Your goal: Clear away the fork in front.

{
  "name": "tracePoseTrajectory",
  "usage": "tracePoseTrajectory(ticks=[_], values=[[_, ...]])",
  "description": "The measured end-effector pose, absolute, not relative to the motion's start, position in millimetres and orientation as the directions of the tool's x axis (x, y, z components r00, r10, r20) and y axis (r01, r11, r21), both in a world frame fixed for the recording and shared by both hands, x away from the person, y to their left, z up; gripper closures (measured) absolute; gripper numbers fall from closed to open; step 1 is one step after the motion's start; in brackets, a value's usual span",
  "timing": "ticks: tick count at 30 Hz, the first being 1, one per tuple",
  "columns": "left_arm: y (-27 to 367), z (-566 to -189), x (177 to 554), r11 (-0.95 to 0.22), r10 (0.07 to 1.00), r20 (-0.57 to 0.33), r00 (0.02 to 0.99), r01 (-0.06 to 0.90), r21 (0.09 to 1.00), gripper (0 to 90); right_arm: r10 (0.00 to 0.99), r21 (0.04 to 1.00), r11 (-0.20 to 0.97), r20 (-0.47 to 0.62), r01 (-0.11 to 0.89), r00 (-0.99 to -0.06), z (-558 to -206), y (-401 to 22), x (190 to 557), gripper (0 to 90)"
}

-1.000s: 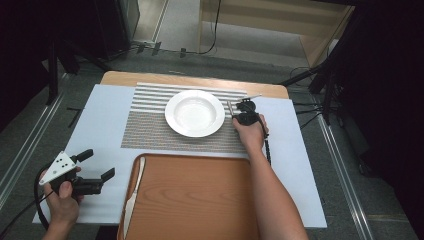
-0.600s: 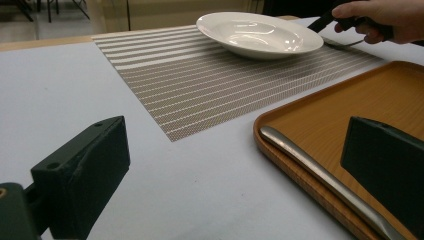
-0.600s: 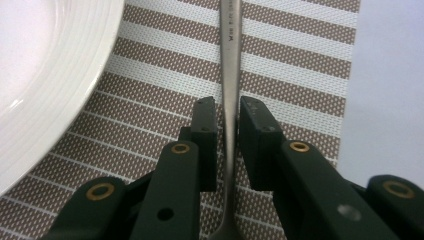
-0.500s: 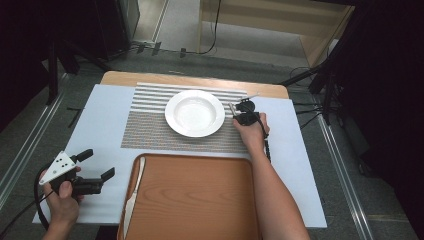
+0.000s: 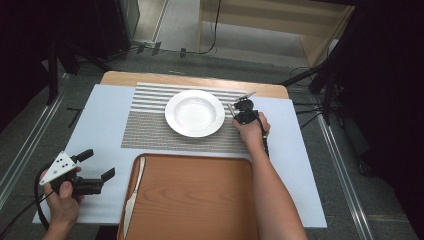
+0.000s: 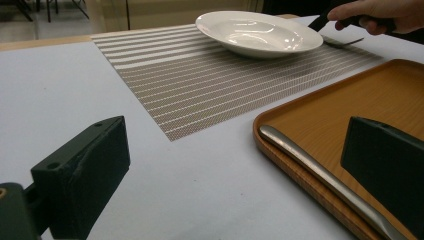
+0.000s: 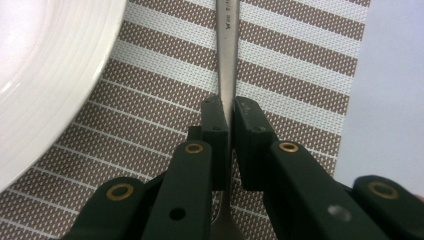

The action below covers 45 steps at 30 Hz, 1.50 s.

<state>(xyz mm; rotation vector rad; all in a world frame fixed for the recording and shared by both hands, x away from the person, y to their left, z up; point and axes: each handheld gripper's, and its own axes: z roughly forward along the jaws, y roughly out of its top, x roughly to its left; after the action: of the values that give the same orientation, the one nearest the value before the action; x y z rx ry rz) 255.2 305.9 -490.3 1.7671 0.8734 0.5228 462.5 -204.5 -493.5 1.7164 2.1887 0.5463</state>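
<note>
A metal fork [image 7: 226, 50] lies on the striped placemat [image 5: 150, 127] just right of the white plate [image 5: 194, 113]. My right gripper [image 5: 242, 107] is shut on the fork's handle. Its jaws have just been closing, and in the right gripper view they pinch the handle between the pads [image 7: 227, 107], with the plate's rim [image 7: 40, 75] at the left. My left gripper [image 5: 100, 163] is held open over the white table cover at the near left, with nothing between its jaws [image 6: 235, 165]. From there the plate [image 6: 257, 32] and the fork's tines [image 6: 345, 41] show far off.
A wooden tray [image 5: 200, 200] sits at the near middle, with a table knife [image 5: 134, 192] along its left rim. The knife [image 6: 320, 185] lies close in front of my left gripper. The right forearm crosses the tray's right side.
</note>
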Motion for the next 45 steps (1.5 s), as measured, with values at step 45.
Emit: tracePoseTrajectory(ticks=[45], values=[[306.0,-488.6,256.3,-0.182,0.767,-0.061,0.639,0.308,0.934,0.0,0.954,0.517,0.228,0.049,0.825,-0.294,-494.5,-215.6,446.9,86.7]])
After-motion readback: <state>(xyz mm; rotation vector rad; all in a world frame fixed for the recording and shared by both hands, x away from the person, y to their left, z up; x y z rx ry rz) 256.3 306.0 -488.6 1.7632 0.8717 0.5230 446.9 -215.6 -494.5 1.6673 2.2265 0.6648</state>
